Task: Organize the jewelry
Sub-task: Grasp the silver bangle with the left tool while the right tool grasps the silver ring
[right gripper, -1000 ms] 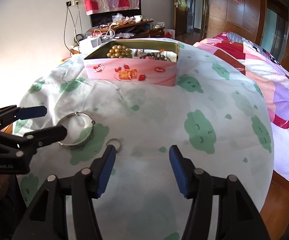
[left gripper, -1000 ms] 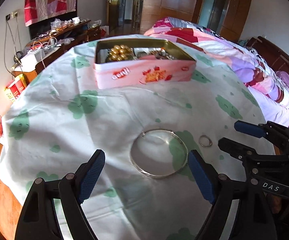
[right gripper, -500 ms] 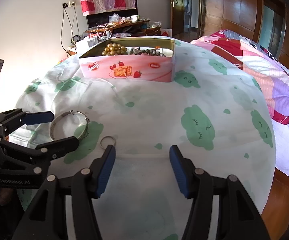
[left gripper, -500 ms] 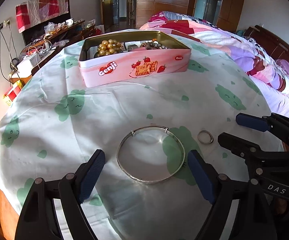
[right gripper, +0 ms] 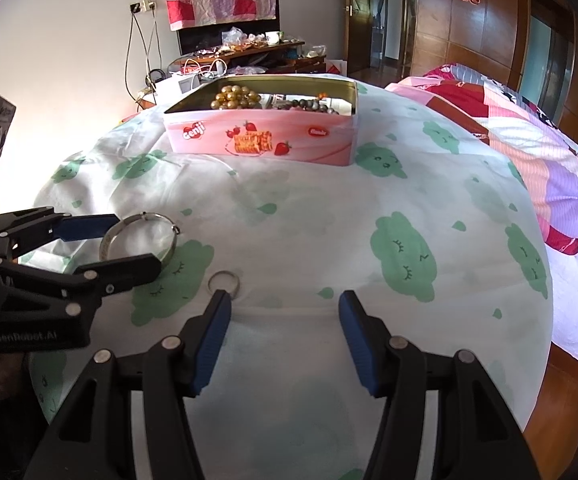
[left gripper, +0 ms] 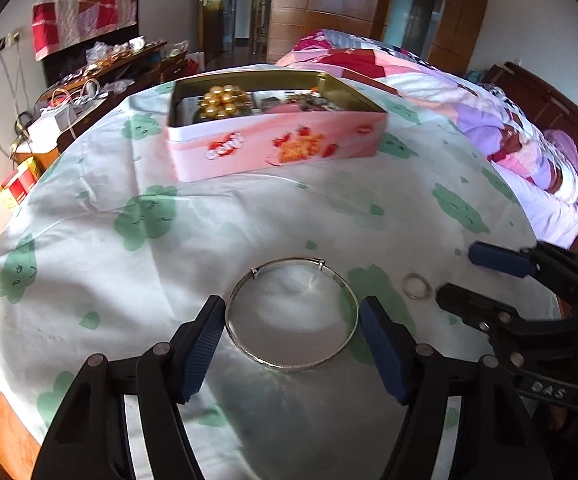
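Note:
A silver bangle [left gripper: 291,314] lies flat on the white cloth with green prints; it also shows in the right wrist view [right gripper: 139,240]. My left gripper [left gripper: 292,344] is open, its blue pads on either side of the bangle, close to its rim. A small silver ring [left gripper: 417,286] lies to the bangle's right, and in the right wrist view [right gripper: 224,281] it sits just beyond my right gripper's left fingertip. My right gripper [right gripper: 285,338] is open and empty. A pink tin [left gripper: 277,148] holding gold beads [left gripper: 223,104] and other jewelry stands at the far side.
The round table's cloth [right gripper: 369,184] drops off at the edges. A bed with a pink and purple quilt [right gripper: 537,152] lies to the right. A cluttered dresser [right gripper: 241,54] stands against the far wall.
My left gripper has moved forward and lower, so its pads now flank the bangle. My right gripper has edged closer to the small ring. Both stay open.

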A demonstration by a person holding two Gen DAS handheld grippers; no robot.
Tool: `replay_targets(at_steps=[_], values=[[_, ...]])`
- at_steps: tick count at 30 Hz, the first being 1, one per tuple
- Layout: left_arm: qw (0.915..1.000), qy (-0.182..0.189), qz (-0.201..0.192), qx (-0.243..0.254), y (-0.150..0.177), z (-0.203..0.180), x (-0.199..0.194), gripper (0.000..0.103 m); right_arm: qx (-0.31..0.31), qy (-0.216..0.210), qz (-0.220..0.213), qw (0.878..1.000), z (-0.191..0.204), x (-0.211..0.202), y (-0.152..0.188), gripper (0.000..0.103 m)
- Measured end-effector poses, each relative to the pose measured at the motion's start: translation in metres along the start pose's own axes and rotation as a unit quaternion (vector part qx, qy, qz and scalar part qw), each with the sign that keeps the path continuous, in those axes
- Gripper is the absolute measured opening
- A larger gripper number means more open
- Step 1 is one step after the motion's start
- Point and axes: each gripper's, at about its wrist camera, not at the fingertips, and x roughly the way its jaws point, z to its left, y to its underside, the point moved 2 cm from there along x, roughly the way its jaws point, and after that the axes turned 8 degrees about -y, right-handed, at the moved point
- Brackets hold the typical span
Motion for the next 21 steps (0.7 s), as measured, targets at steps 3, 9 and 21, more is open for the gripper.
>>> replay_targets(at_steps=[3, 9, 21], values=[[0.9998, -0.005, 0.0, -0.017, -0.005, 0.012, 0.002, 0.07, -0.004, -0.008, 0.0, 1.0, 0.003, 0.0, -0.003, 0.059], [0.9992, -0.03, -0.011, -0.024, -0.007, 0.022, 0.002, 0.07, -0.008, -0.028, 0.001, 1.0, 0.011, 0.003, -0.011, 0.059], [0.9992, -0.029, -0.01, -0.026, -0.006, 0.022, 0.003, 0.07, -0.029, -0.026, 0.019, 0.999, 0.023, 0.015, -0.009, 0.031]])
